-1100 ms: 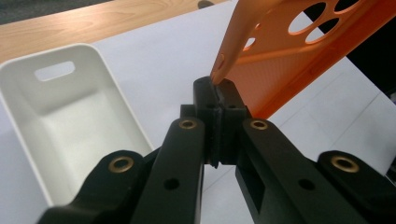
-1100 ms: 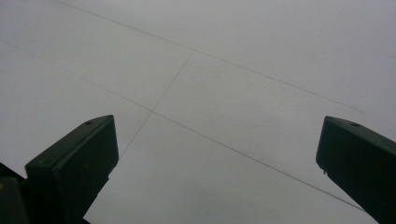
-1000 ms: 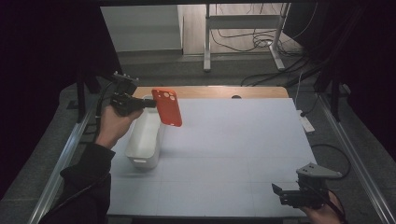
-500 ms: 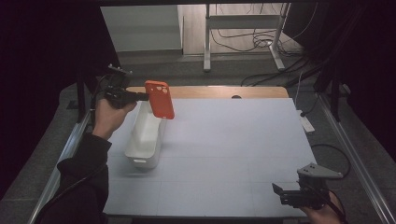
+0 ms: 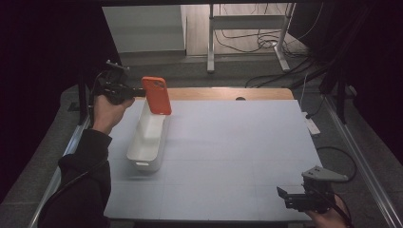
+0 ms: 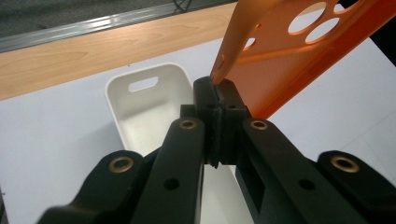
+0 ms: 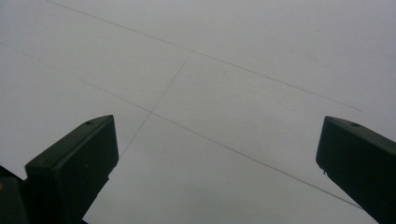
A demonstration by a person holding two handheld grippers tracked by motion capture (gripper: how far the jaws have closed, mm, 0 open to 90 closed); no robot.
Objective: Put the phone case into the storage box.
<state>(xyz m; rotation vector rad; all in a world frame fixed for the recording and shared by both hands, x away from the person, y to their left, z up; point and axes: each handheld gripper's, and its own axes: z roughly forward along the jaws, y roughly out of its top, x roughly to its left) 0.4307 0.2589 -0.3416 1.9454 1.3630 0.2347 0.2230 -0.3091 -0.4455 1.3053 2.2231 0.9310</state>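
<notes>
Orange and rigid, one plastic phone case (image 5: 157, 95) with round camera holes hangs in the upper left of the high view, its edge clenched between the left gripper (image 5: 139, 90) and its pressed-together jaws. Directly below it lies one long white plastic bin (image 5: 148, 138), empty, on the pale grey table (image 5: 237, 142). One right gripper (image 5: 284, 194) rests at the lower right of that view, jaws spread wide over bare tabletop, grasping nothing.

Orange phone case (image 5: 157, 95) upright, edge-pinched above white bin (image 5: 148, 138).
</notes>
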